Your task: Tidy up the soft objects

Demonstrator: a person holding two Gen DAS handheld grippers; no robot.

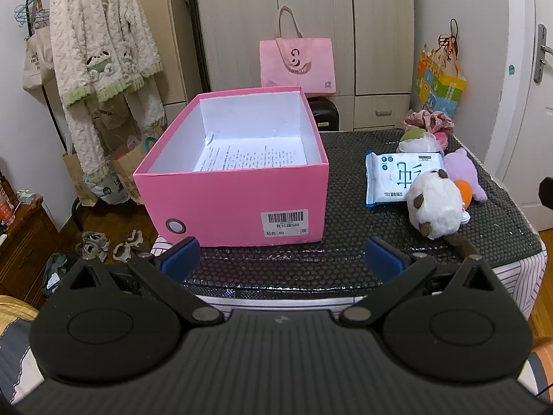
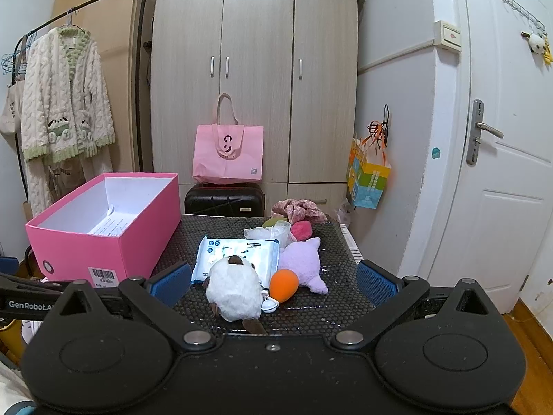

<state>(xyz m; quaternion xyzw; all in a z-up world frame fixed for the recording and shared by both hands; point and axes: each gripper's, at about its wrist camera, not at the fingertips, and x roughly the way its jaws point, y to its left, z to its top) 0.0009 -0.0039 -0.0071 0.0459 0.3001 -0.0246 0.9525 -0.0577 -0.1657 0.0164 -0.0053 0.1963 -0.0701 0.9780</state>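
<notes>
An open pink box [image 1: 238, 204] [image 2: 103, 242] stands on the left of the black mat, with only a printed sheet inside. To its right lies a heap of soft things: a white plush [image 1: 436, 207] [image 2: 235, 288], a wipes pack [image 1: 390, 180] [image 2: 238, 254], a purple plush [image 1: 463, 173] [image 2: 302, 261], an orange sponge [image 2: 283, 285], a pink pompom [image 2: 301, 230] and a floral scrunchie [image 2: 299, 209]. My left gripper [image 1: 280, 264] hangs open before the box's front wall. My right gripper [image 2: 274, 285] is open, its blue pads either side of the white plush.
The black mat [image 1: 345, 263] covers a small table with striped cloth at its edges. Behind it stand a black suitcase [image 2: 224, 200], a pink tote bag [image 2: 228, 155] and a wardrobe [image 2: 255, 69]. A clothes rack with a robe [image 1: 100, 52] is at the left, a white door [image 2: 501, 173] at the right.
</notes>
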